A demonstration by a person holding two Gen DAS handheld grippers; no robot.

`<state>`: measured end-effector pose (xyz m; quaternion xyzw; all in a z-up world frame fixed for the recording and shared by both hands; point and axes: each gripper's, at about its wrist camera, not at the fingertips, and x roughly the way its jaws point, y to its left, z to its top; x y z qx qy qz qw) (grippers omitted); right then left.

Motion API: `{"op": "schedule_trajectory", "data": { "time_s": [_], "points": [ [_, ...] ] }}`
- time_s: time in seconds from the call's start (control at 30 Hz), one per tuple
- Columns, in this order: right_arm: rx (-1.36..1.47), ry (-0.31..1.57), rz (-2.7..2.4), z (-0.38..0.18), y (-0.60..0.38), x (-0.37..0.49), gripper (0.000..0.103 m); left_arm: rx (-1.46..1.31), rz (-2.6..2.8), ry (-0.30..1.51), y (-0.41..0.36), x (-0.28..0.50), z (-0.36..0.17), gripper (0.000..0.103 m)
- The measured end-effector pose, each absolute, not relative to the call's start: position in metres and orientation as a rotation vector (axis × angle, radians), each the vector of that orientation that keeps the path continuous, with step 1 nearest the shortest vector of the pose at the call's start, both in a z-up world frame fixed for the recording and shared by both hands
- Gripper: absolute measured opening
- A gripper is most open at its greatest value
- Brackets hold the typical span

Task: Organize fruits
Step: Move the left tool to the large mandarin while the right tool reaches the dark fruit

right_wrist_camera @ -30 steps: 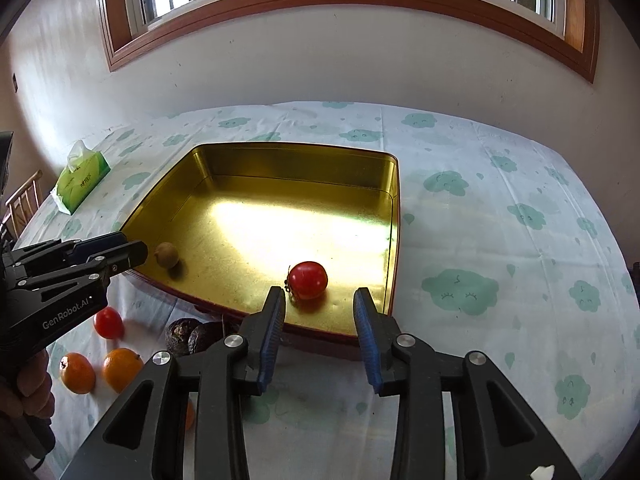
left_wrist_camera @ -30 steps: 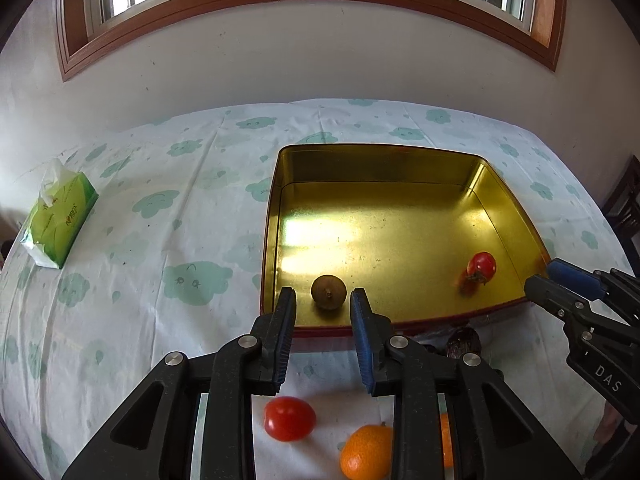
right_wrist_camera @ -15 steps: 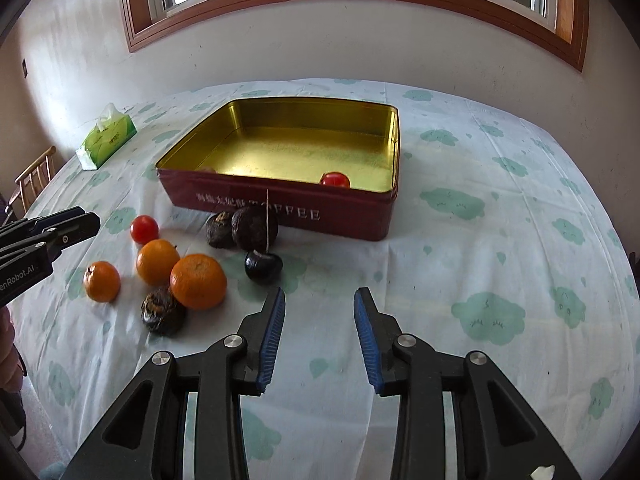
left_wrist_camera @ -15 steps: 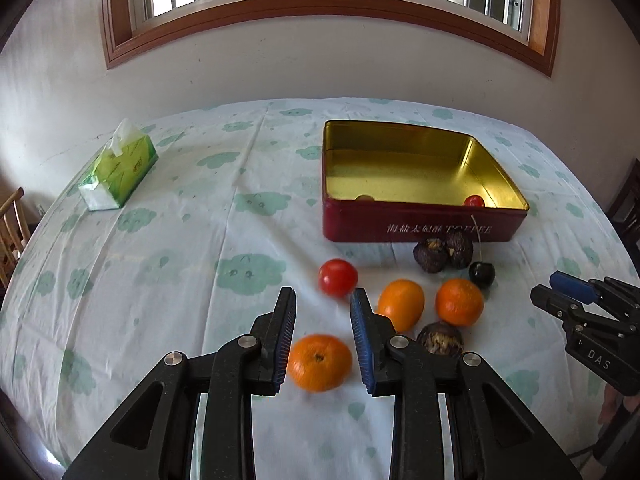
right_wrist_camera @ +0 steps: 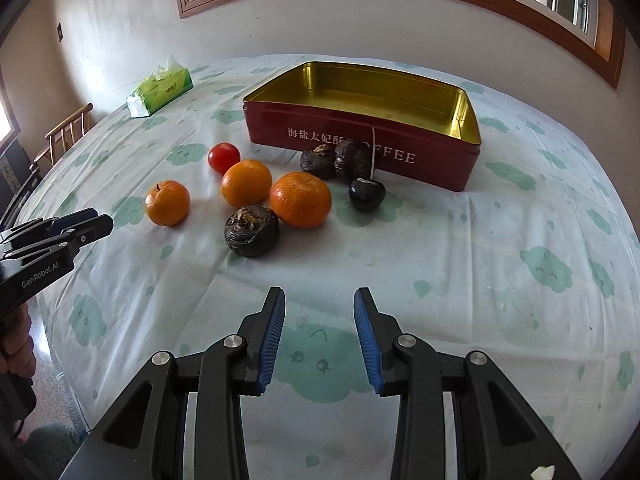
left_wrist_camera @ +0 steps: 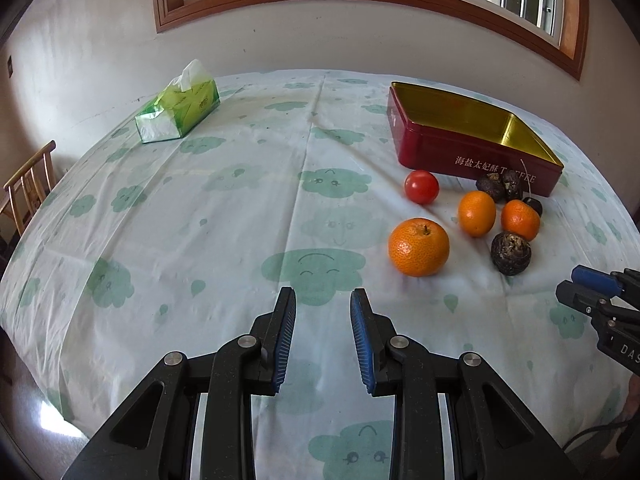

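Observation:
A red tin (left_wrist_camera: 472,156) with a gold inside stands at the far right of the table; its near wall (right_wrist_camera: 360,148) hides what lies in it. In front of it lie a red tomato (right_wrist_camera: 224,157), three oranges (right_wrist_camera: 167,203) (right_wrist_camera: 246,183) (right_wrist_camera: 301,199), a rough dark fruit (right_wrist_camera: 251,230), two more dark ones (right_wrist_camera: 334,160) against the tin and a glossy dark cherry (right_wrist_camera: 367,195). My left gripper (left_wrist_camera: 323,294) hovers over bare cloth, left of the nearest orange (left_wrist_camera: 418,246), its jaws a narrow gap apart and empty. My right gripper (right_wrist_camera: 319,294) is likewise empty, short of the fruit.
A green tissue pack (left_wrist_camera: 178,110) lies at the far left of the cloud-print tablecloth. A wooden chair (left_wrist_camera: 28,184) stands past the table's left edge. A wall with a window runs behind the table. A person's hand (right_wrist_camera: 16,354) holds the left gripper's handle.
Both grippers have drawn back from above the tin toward the table's near side. The tin now looks farther off and the loose fruit lies ahead. The gaps between the jaws look unchanged.

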<state>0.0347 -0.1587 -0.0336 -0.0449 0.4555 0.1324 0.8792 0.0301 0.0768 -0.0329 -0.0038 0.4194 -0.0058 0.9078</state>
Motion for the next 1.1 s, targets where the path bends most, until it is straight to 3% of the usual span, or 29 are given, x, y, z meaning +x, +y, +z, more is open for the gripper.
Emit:
{"op": "schedule_trajectory", "data": {
  "time_s": [0.77, 1.1],
  "points": [
    [-0.156, 0.915, 0.309, -0.048, -0.105, 0.068, 0.043, -0.040, 0.028, 0.871, 0.100, 0.043, -0.051, 0.030],
    [-0.153, 0.902, 0.308, -0.047, -0.107, 0.065, 0.035, -0.023, -0.020, 0.879, 0.078, 0.043, -0.050, 0.030]
  ]
}}
